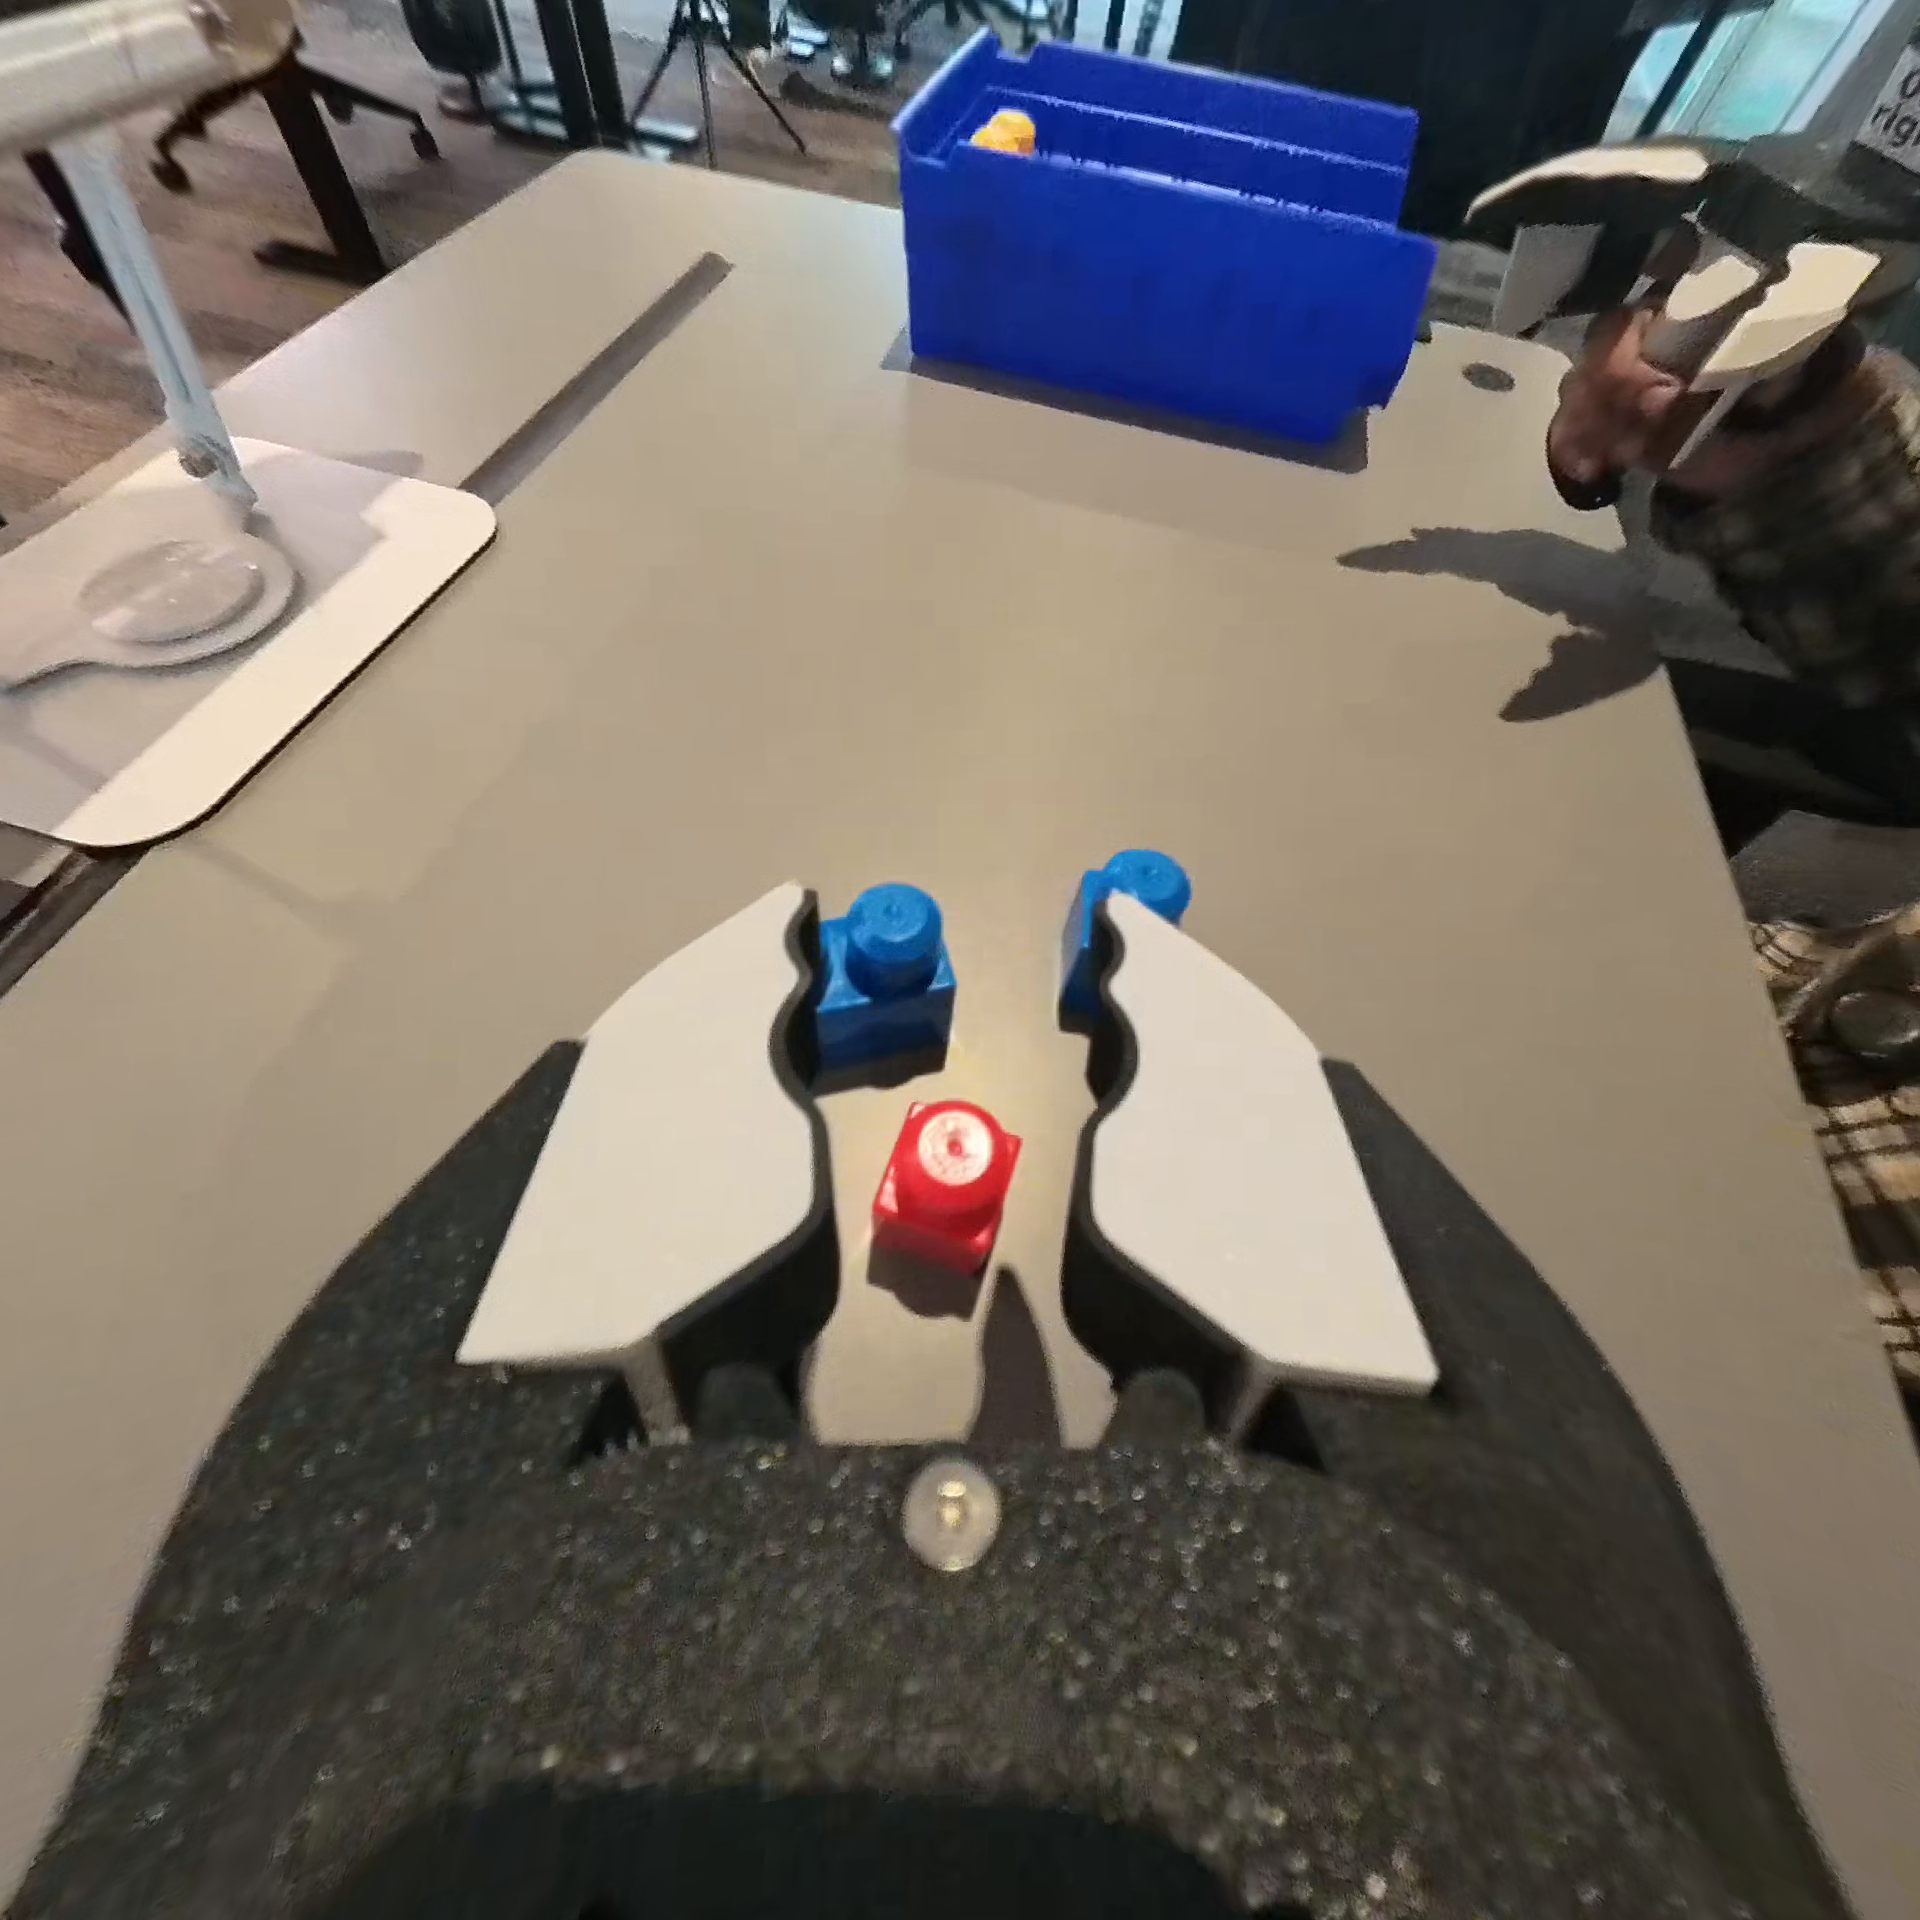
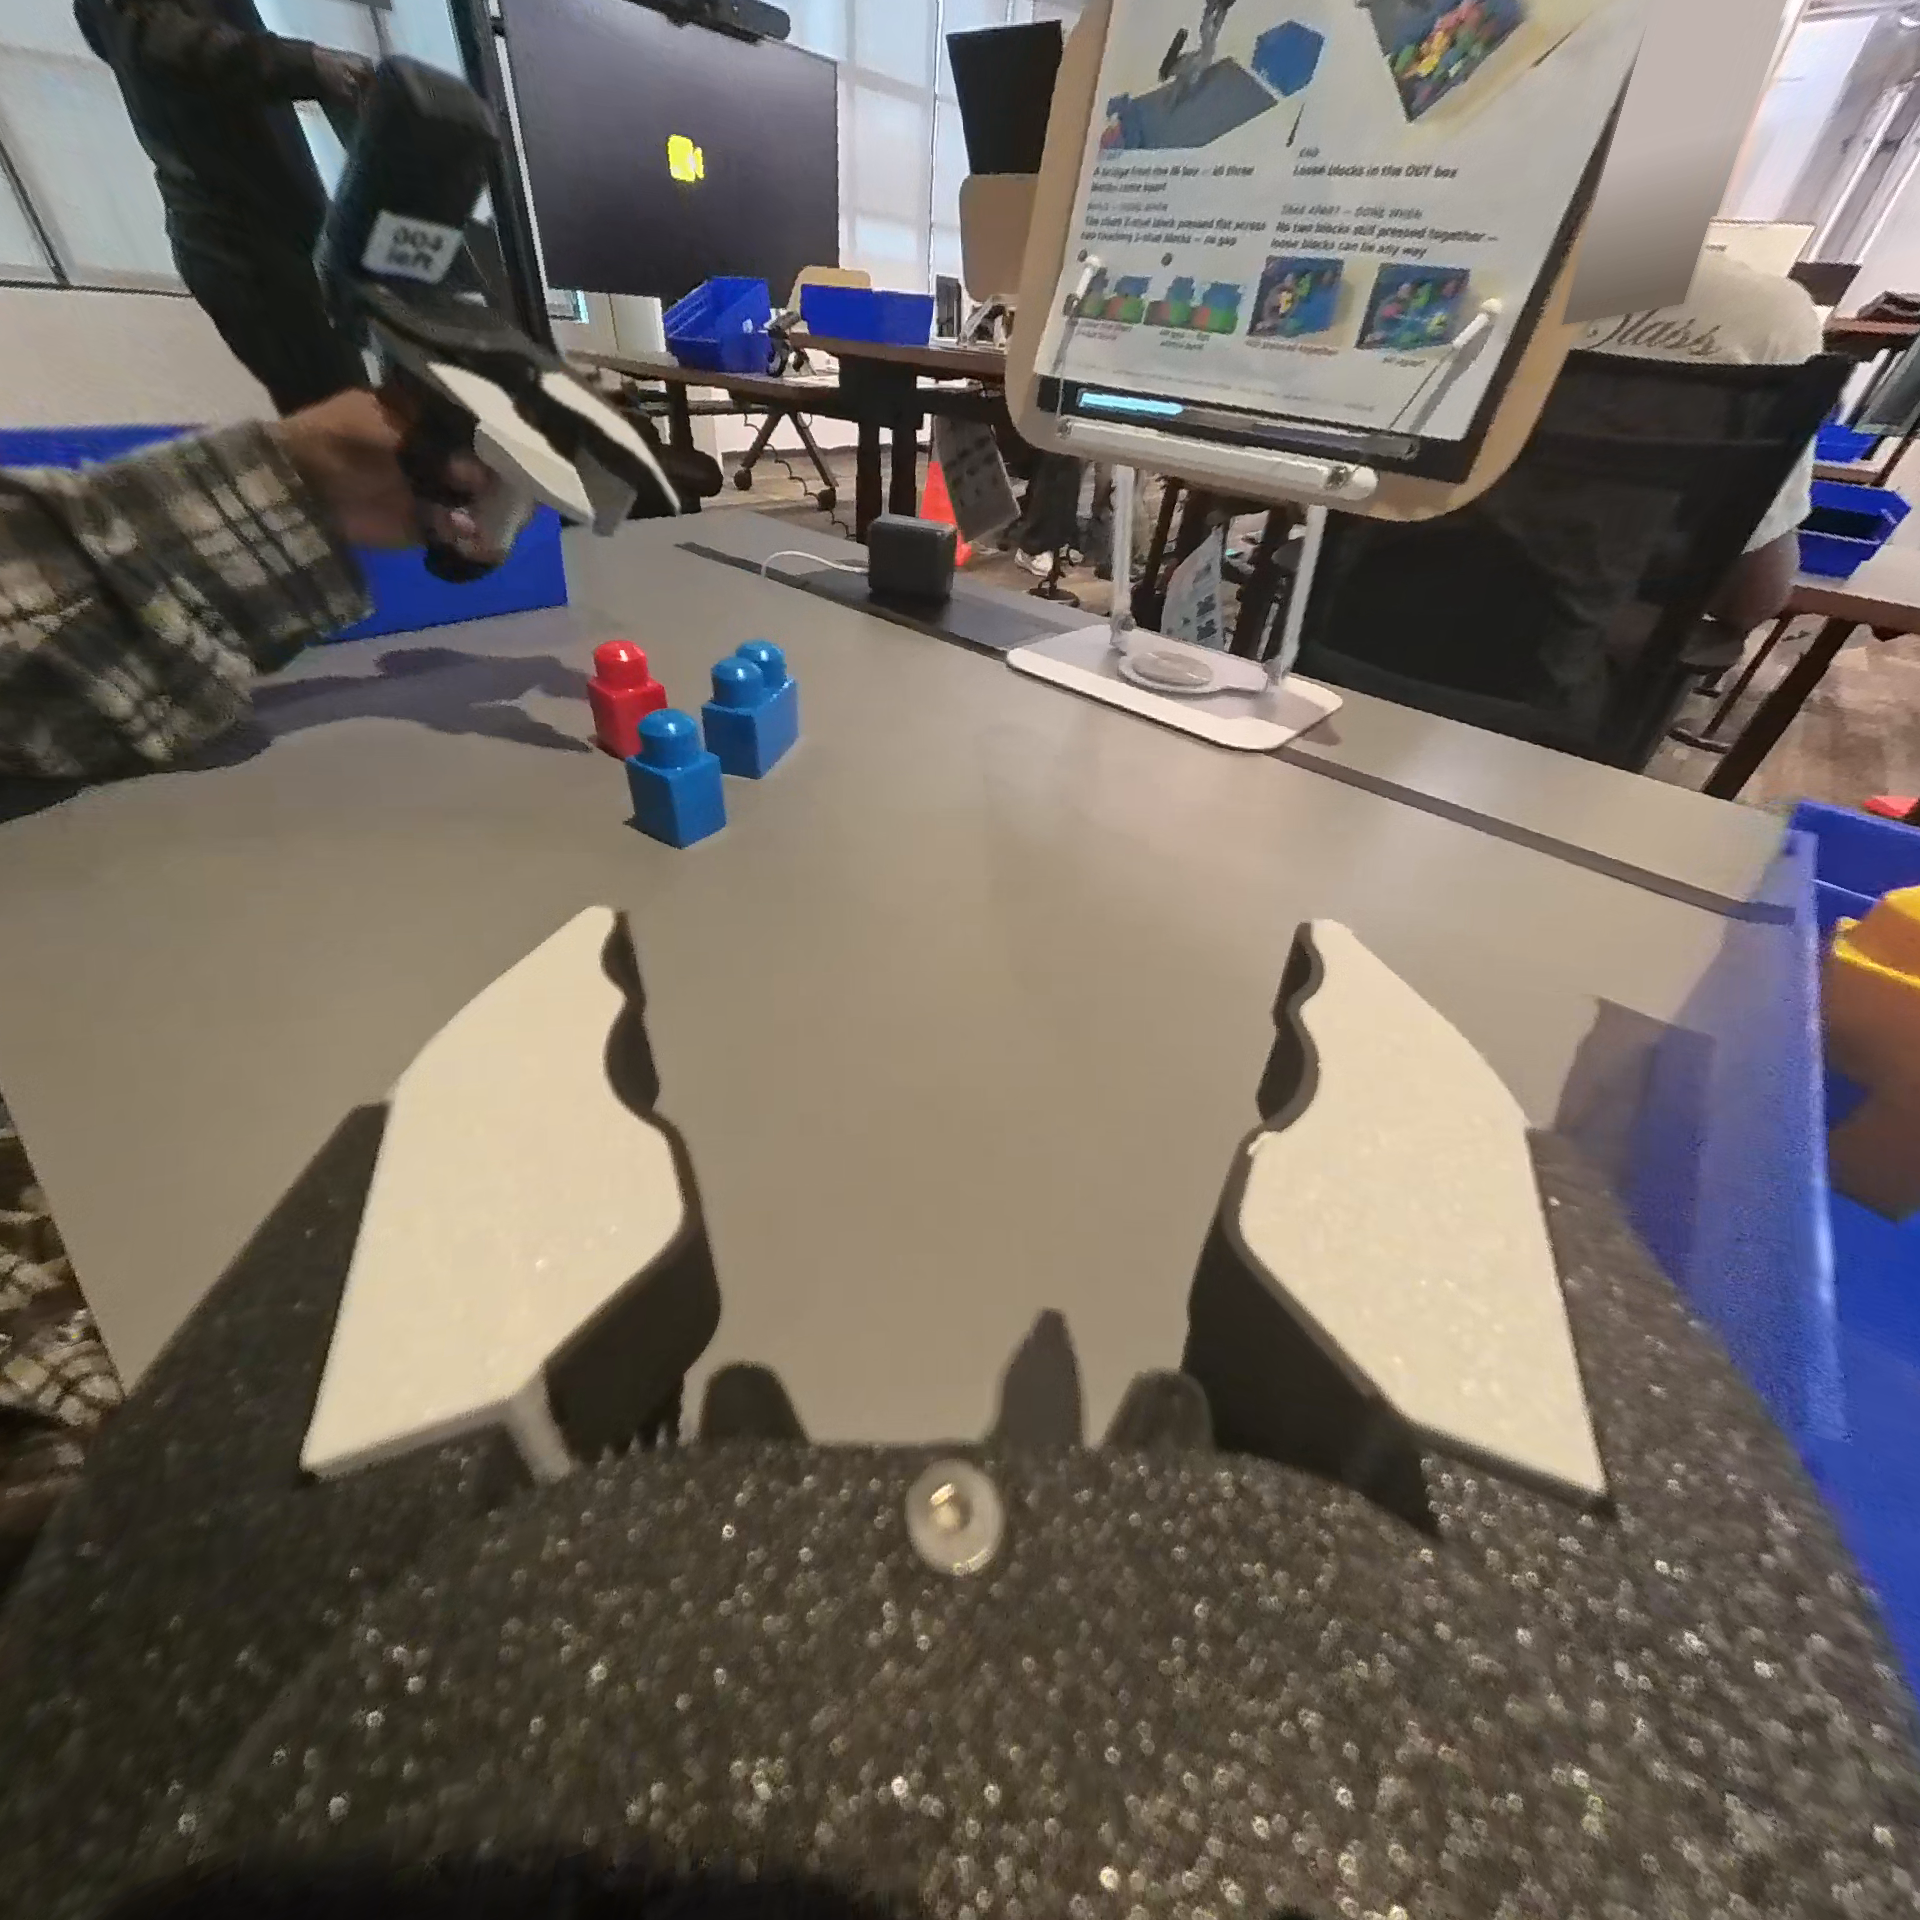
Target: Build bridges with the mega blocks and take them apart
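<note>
three blocks stand apart on the grey table (image 1: pixel 935 623), none joined yet. in the left wrist view the red block (image 1: pixel 943 1184) sits between the fingers of the left gripper (image 1: pixel 951 914), with the small blue block (image 1: pixel 885 971) at its 11 o'clock, just beside the left finger, and the longer blue block (image 1: pixel 1127 914) at its 1 o'clock, partly hidden behind the right finger. the left gripper's jaws stand wide and hold nothing. the right gripper (image 2: pixel 961 925) hangs over bare table, jaws wide and empty, with the blocks at its 11 o'clock, well apart from it. a blue bin (image 1: pixel 1153 281) with a yellow block (image 1: pixel 1006 133) inside stands at 12 o'clock on the far side of the table.

the blocks look like light, hollow, hard plastic with smooth, somewhat slippery walls, so they would likely skid or tip if nudged. the best hold is probably across two flat opposite side walls, low on the body, not on the round stud, which has to stay free for pressing the pieces together.
</note>
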`<state>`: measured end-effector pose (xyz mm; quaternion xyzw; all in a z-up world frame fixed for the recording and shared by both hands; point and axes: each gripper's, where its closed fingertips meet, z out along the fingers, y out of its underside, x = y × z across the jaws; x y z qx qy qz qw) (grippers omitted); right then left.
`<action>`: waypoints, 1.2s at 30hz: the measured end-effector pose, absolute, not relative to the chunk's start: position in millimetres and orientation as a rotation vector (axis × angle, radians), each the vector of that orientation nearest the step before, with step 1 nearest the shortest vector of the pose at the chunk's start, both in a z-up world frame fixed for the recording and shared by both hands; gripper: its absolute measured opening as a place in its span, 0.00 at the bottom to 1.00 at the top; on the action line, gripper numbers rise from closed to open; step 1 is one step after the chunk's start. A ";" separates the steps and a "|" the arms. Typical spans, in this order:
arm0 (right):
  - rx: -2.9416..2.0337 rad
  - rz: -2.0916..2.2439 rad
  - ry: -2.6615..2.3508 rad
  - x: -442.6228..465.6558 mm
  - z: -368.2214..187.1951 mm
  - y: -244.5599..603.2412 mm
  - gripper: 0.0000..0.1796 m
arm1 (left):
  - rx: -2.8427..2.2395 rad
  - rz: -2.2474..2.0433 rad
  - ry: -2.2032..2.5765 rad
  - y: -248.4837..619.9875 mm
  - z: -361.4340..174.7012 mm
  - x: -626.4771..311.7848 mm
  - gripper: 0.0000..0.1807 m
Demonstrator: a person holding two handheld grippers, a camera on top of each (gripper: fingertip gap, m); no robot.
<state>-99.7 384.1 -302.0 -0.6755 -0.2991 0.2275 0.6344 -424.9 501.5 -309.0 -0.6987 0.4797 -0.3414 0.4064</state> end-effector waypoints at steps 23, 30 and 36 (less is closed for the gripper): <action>-1.567 0.560 -0.731 -122.1 -318.6 388.2 0.64 | -1.683 -0.876 1.307 496.4 -339.7 -444.1 0.33; -1.554 0.539 -0.715 -115.4 -309.9 388.1 0.64 | -1.776 -0.812 1.600 526.3 -323.2 -442.8 0.30; -1.573 0.523 -0.723 -113.1 -312.5 388.3 0.64 | -1.729 -0.667 1.925 539.1 -352.0 -419.9 0.27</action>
